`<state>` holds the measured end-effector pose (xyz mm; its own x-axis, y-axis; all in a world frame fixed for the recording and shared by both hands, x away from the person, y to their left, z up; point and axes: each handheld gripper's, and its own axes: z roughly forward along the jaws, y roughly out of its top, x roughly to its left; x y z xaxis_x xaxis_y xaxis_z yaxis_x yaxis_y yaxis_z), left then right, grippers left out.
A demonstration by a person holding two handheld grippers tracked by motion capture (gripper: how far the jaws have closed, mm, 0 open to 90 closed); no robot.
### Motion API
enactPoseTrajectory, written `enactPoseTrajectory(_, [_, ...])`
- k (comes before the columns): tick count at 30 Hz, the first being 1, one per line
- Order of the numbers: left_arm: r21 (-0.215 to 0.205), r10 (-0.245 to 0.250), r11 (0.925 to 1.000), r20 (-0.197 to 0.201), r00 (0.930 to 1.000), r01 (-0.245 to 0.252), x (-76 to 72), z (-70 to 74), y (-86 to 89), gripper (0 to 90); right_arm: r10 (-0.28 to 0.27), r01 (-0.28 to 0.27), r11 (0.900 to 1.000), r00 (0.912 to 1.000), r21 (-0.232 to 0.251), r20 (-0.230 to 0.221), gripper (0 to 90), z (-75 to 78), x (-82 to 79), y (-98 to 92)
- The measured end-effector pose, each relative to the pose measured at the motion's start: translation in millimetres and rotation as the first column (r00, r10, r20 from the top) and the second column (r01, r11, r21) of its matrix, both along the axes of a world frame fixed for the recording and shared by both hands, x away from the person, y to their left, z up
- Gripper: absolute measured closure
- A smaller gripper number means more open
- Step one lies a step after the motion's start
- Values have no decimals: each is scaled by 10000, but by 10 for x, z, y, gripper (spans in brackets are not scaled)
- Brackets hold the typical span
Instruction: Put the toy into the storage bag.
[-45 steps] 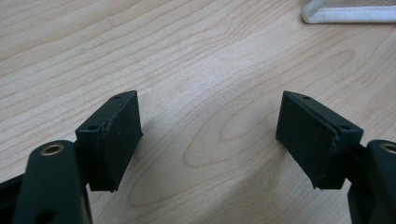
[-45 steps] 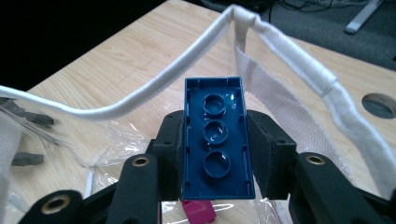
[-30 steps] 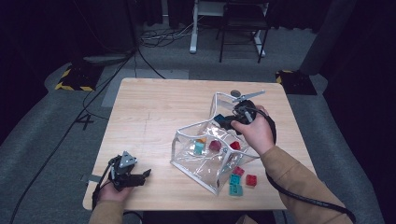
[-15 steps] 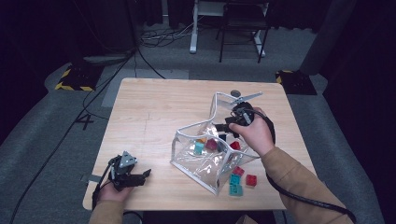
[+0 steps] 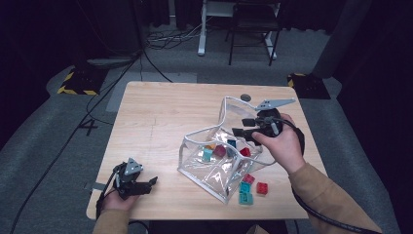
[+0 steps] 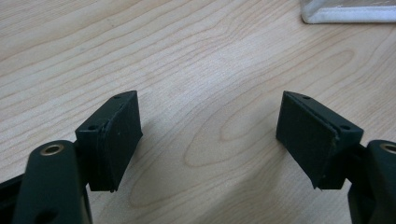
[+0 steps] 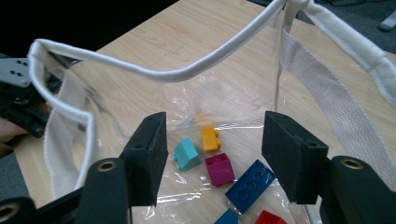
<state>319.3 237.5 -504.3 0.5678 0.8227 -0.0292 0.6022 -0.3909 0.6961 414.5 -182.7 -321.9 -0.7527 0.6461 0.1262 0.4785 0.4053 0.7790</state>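
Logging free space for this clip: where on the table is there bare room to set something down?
The wooden table is bare across its far-left half, from the clear plastic bag to the left edge. Crowded: the near-right corner, with the bag and loose toy blocks.

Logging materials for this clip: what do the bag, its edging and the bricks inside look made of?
The bag looks like clear soft plastic film, likely vinyl: the table shows through it, with creases and glare. Its edging seems white woven fabric binding, matte and ribbed. The bricks, such as the yellow one and the magenta one, look like hard moulded plastic, smooth with sharp edges and studs.
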Motion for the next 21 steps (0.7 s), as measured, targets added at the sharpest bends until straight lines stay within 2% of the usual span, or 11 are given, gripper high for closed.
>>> enactPoseTrajectory(3, [-3, -6, 10000, 7, 10000, 6, 1, 0, 0, 226, 86, -87, 9999, 9998, 72, 190, 416, 39, -103, -78])
enactPoseTrajectory(21, [23, -28, 10000, 23, 10000, 28, 6, 0, -1, 224, -11, -17, 9989, 9981, 468, 608, 419, 158, -579, -560])
